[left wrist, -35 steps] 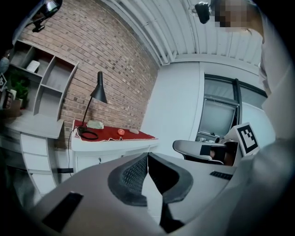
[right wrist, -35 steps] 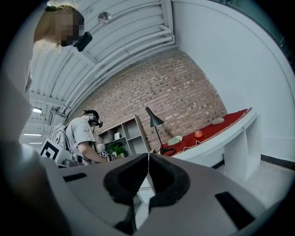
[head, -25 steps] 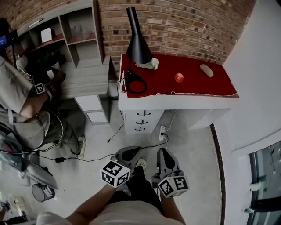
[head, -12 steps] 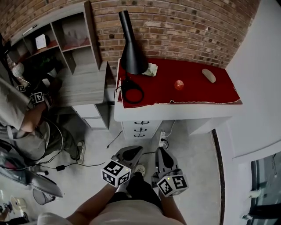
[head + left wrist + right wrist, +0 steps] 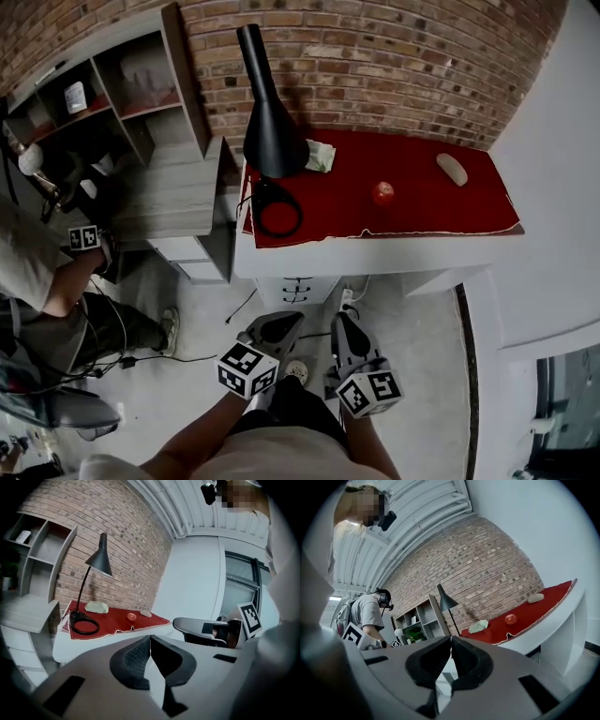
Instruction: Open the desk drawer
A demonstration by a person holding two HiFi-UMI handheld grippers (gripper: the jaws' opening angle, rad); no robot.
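A white desk (image 5: 375, 251) with a red cloth stands against the brick wall. Its drawer stack (image 5: 296, 289) with small black handles shows just under the front edge, at the desk's left end. My left gripper (image 5: 278, 324) and right gripper (image 5: 345, 330) are held side by side over the floor, short of the drawers and touching nothing. Both are shut with nothing between the jaws. In the left gripper view the closed left gripper (image 5: 150, 642) points toward the desk top (image 5: 101, 632). The right gripper (image 5: 451, 642) is likewise closed, with the desk (image 5: 555, 620) off to its right.
On the red cloth stand a black lamp (image 5: 269, 127), a pale green rag (image 5: 320, 156), a red ball (image 5: 382, 193) and a white oval object (image 5: 452, 170). A grey shelf desk (image 5: 173, 192) adjoins on the left, where another person (image 5: 42, 281) works. Cables (image 5: 239, 302) cross the floor.
The desk has drawn closer and slid down the head view, its top now covering more of the drawer stack. Both grippers stay shut and side by side.
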